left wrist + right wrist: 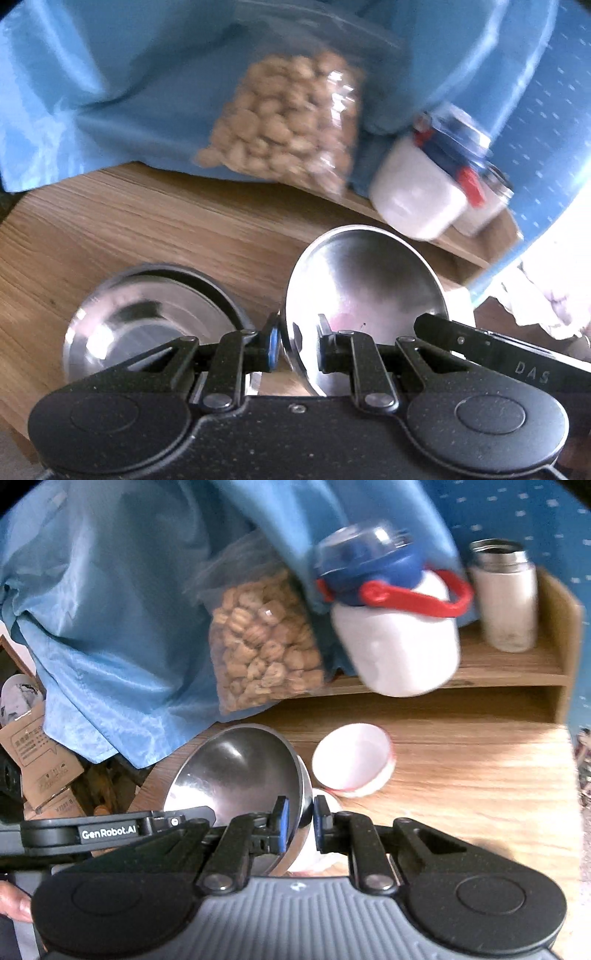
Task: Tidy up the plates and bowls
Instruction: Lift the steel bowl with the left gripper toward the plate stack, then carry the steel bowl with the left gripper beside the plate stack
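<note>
while both tongs, left (295, 349) and right (300, 825), pinch opposite rims of one steel bowl (364, 288) tilted above the counter (129, 229), it looks light, stiff, slick; thin rim is the hold, second bowl (147, 325) rests alongside

Motion blur smears the white jar (421, 192) and bag of nuts (284, 136); the blue cloth (110, 92) runs off-frame.

A: Where is there room to pass?
B: On the bare wooden surface (480, 775), right of the white bowl (352, 762).
A: And behind?
B: Blocked: snack bag (264, 642), white jar (399, 642), blue cloth (110, 627), low shelf (517, 672).
</note>
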The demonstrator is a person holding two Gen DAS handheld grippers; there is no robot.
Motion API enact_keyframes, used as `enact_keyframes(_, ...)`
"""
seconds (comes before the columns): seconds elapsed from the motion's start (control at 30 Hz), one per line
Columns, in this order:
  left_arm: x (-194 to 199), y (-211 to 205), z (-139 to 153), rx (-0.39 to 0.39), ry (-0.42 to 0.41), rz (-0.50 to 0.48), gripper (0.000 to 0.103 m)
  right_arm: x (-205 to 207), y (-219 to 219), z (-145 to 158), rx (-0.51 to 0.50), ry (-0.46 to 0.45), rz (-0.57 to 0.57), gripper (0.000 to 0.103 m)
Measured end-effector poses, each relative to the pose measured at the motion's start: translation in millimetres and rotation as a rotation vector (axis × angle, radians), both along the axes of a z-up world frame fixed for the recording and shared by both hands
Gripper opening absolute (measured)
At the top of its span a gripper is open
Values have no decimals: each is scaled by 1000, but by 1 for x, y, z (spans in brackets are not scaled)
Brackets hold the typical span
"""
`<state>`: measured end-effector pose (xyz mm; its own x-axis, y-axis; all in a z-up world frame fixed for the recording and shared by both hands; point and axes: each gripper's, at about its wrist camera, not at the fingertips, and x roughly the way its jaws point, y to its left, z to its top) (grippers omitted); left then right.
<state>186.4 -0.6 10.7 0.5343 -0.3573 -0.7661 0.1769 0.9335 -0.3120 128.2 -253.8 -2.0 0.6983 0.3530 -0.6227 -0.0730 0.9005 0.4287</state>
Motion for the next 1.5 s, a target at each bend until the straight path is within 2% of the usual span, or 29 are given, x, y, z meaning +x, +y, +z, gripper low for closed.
enact_keyframes(0.3,-29,-43,-7,-19,33,-95,19,-55,-43,-4,-22,14,-87,16)
enact_keyframes(0.67,-49,-71,-7,-5,54,-190,19,-100,-69,-10,-7,42,-158,16)
enact_keyframes(1.23,-54,-86,-17,40,84,-267,19,-117,-79,-27,13,111,-163,16)
enact_keyframes(1.5,-59,-79,-24,65,101,-264,19,-118,-73,-34,25,138,-129,16)
